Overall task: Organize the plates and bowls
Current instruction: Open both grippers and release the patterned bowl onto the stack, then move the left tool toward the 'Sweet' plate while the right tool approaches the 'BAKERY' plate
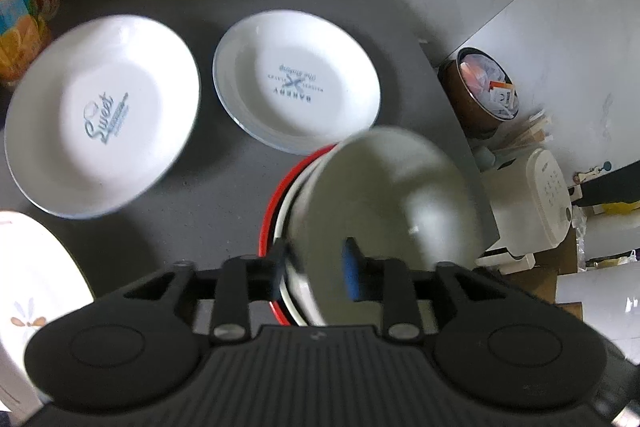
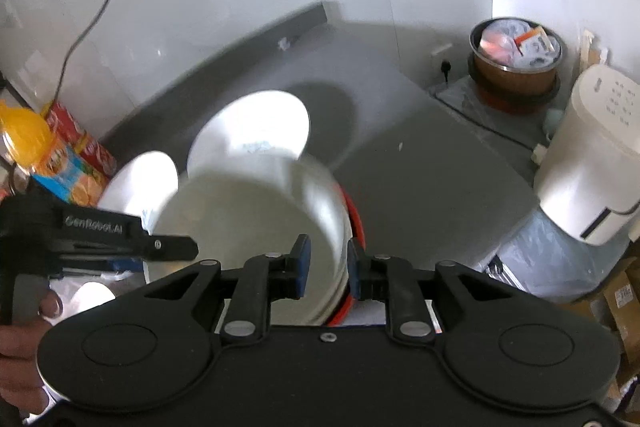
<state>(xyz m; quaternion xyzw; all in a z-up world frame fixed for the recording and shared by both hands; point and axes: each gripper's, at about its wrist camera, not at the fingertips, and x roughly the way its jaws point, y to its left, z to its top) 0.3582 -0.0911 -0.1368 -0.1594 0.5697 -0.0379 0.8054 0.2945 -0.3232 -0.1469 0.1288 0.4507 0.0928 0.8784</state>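
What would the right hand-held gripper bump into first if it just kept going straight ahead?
Most likely the white bowl: its rim already sits between the right hand-held gripper fingers. Beyond it lies a white plate on the grey counter, though blur makes depth uncertain.

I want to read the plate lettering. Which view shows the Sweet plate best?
The left wrist view: the Sweet plate faces the camera, whole, its blue script readable despite blur. In the right wrist view it is an overexposed white shape behind the white bowl, no lettering visible.
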